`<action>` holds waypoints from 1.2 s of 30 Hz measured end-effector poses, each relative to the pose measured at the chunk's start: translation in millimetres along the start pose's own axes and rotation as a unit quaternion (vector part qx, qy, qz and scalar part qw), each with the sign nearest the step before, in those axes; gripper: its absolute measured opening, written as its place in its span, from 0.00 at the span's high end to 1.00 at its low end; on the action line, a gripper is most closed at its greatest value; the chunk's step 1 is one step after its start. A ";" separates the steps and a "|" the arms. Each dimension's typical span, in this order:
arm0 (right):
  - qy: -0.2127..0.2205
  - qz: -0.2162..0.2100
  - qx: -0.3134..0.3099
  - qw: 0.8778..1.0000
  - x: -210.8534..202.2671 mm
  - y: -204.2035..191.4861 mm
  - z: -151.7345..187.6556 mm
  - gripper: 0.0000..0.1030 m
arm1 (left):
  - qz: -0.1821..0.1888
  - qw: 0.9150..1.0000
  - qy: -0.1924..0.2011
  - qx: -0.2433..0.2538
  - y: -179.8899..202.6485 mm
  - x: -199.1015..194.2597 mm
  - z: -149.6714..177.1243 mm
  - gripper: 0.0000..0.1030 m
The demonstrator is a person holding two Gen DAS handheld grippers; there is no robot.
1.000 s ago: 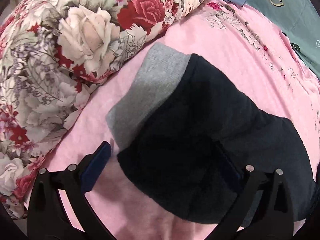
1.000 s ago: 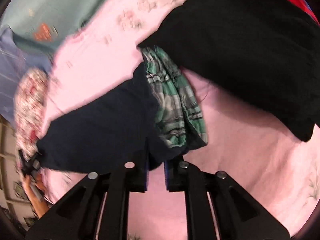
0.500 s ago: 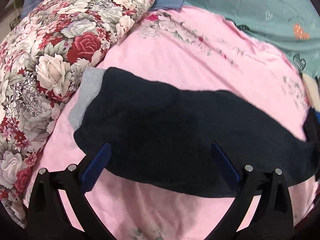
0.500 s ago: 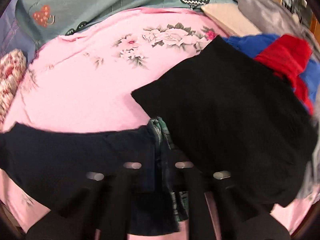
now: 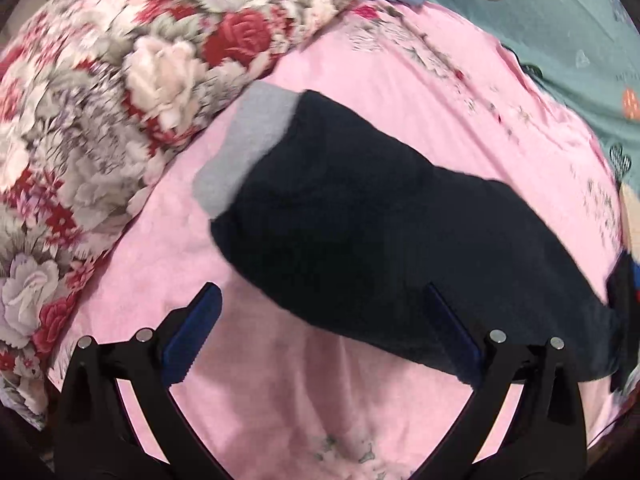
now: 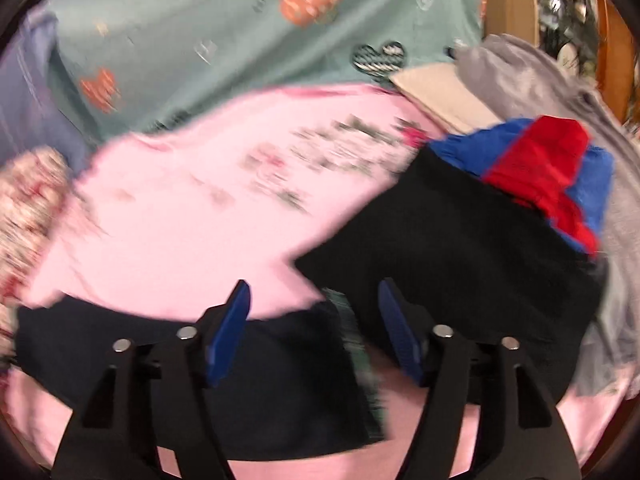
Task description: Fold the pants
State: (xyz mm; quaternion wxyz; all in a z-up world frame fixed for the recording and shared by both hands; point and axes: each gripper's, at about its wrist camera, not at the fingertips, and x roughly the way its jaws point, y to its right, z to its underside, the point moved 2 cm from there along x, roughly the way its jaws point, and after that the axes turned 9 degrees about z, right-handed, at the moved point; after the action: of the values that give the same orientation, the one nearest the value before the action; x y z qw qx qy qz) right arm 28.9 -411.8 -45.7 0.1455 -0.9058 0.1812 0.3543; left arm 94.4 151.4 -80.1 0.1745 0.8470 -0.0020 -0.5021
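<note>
Both our claws, left (image 5: pixel 324 338) and right (image 6: pixel 314 330), gape empty, right just opened; next we should smooth the pants (image 5: pixel 392 232) flat.

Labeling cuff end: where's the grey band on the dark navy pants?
Left wrist view, upper left of centre: the grey band ends the dark navy pants on the pink sheet, beside the floral quilt.
</note>
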 end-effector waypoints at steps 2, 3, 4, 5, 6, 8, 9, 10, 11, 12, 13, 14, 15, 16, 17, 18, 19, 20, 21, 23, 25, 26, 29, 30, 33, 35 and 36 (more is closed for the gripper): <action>-0.009 -0.043 0.011 0.999 0.3 -16.3 -4.1 0.26 | 0.014 1.000 0.000 -0.025 -10.1 -5.3 -1.2 0.02; -0.016 -0.066 0.010 0.998 2.5 -26.7 -5.1 0.26 | 0.023 0.999 -0.001 -0.038 -14.7 -7.6 -1.7 0.02; -0.020 -0.081 0.006 0.996 5.7 -36.4 -5.4 0.26 | 0.030 0.999 -0.003 -0.045 -17.1 -8.6 -2.3 0.02; -0.025 -0.090 0.000 0.996 10.3 -47.9 -4.6 0.25 | 0.034 0.998 -0.006 -0.052 -20.1 -9.5 -3.3 0.02; -0.032 -0.096 -0.005 0.995 17.2 -59.9 -3.3 0.25 | 0.035 0.998 -0.008 -0.058 -21.7 -9.9 -3.9 0.02; -0.051 -0.113 -0.014 0.992 30.3 -82.3 0.9 0.25 | 0.033 0.998 -0.006 -0.061 -22.3 -11.5 -5.2 0.03; -0.063 -0.119 -0.019 0.991 39.2 -92.0 3.7 0.25 | 0.033 0.998 -0.005 -0.059 -20.9 -11.0 -6.0 0.03; -0.069 -0.117 -0.023 0.990 43.0 -98.4 6.7 0.25 | 0.030 0.998 -0.006 -0.058 -20.7 -10.3 -6.3 0.03; -0.075 -0.115 -0.027 0.990 48.4 -104.1 9.0 0.25 | 0.029 0.998 -0.007 -0.060 -21.0 -9.2 -7.3 0.03; -0.081 -0.117 -0.028 0.989 52.9 -108.6 12.7 0.25 | 0.028 0.997 -0.009 -0.067 -22.6 -7.2 -7.6 0.03; -0.088 -0.122 -0.028 0.988 56.7 -111.1 16.3 0.25 | 0.028 0.997 -0.011 -0.072 -23.9 -5.2 -8.6 0.09; -0.095 -0.126 -0.028 0.987 58.6 -112.7 18.9 0.25 | 0.028 0.997 -0.012 -0.076 -24.6 -3.4 -9.0 0.22; -0.100 -0.130 -0.026 0.986 61.4 -112.4 21.1 0.25 | 0.033 0.996 -0.018 -0.078 -25.4 -0.6 -10.0 0.30; -0.103 -0.131 -0.024 0.986 63.7 -110.8 21.8 0.25 | 0.040 0.996 -0.027 -0.080 -25.2 3.6 -11.0 0.39; -0.104 -0.132 -0.023 0.985 65.0 -109.2 22.8 0.25 | 0.043 0.995 -0.034 -0.081 -24.8 6.9 -11.7 0.41; -0.105 -0.133 -0.022 0.985 66.7 -108.4 22.1 0.25 | 0.043 0.995 -0.037 -0.083 -24.2 9.9 -12.5 0.41; -0.107 -0.134 -0.020 0.985 67.7 -106.8 22.0 0.25 | 0.040 0.995 -0.038 -0.085 -23.9 11.9 -12.7 0.41; -0.108 -0.137 -0.016 0.985 68.7 -104.6 21.9 0.25 | 0.036 0.995 -0.039 -0.087 -23.1 13.6 -13.3 0.46; -0.108 -0.140 -0.013 0.984 69.0 -102.9 21.8 0.25 | 0.037 0.995 -0.041 -0.088 -21.9 14.7 -13.6 0.50; -0.107 -0.142 -0.012 0.984 70.3 -101.2 22.3 0.25 | 0.041 0.994 -0.045 -0.090 -18.8 14.8 -12.9 0.57; -0.111 -0.142 -0.010 0.984 73.4 -100.8 24.4 0.25 | 0.046 0.995 -0.044 -0.078 -9.7 12.4 -12.4 0.58; -0.114 -0.143 -0.008 0.983 75.6 -101.0 26.2 0.25 | 0.043 0.996 -0.044 -0.069 -6.5 11.5 -12.6 0.58; -0.119 -0.147 -0.016 0.982 78.9 -105.6 29.9 0.25 | 0.042 0.996 -0.040 -0.066 -3.5 10.8 -14.8 0.60; -0.119 -0.148 -0.020 0.982 78.7 -107.5 30.7 0.25 | 0.045 0.995 -0.042 -0.072 -5.0 12.9 -15.0 0.60; -0.115 -0.153 -0.034 0.981 77.2 -112.3 32.7 0.25 | 0.052 0.993 -0.055 -0.095 -9.8 25.8 -15.5 0.55; -0.115 -0.152 -0.038 0.981 77.3 -113.2 33.7 0.25 | 0.037 0.993 -0.043 -0.102 -12.2 27.5 -16.2 0.72; -0.115 -0.153 -0.039 0.981 77.6 -112.9 33.9 0.25 | 0.033 0.993 -0.038 -0.104 -13.2 26.8 -16.4 0.75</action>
State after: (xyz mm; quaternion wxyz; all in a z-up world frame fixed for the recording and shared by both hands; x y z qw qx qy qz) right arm 110.7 -315.3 -108.3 0.1827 -0.8810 0.0090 0.4364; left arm 119.4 163.7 -99.6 0.2779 0.8043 0.0159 -0.5250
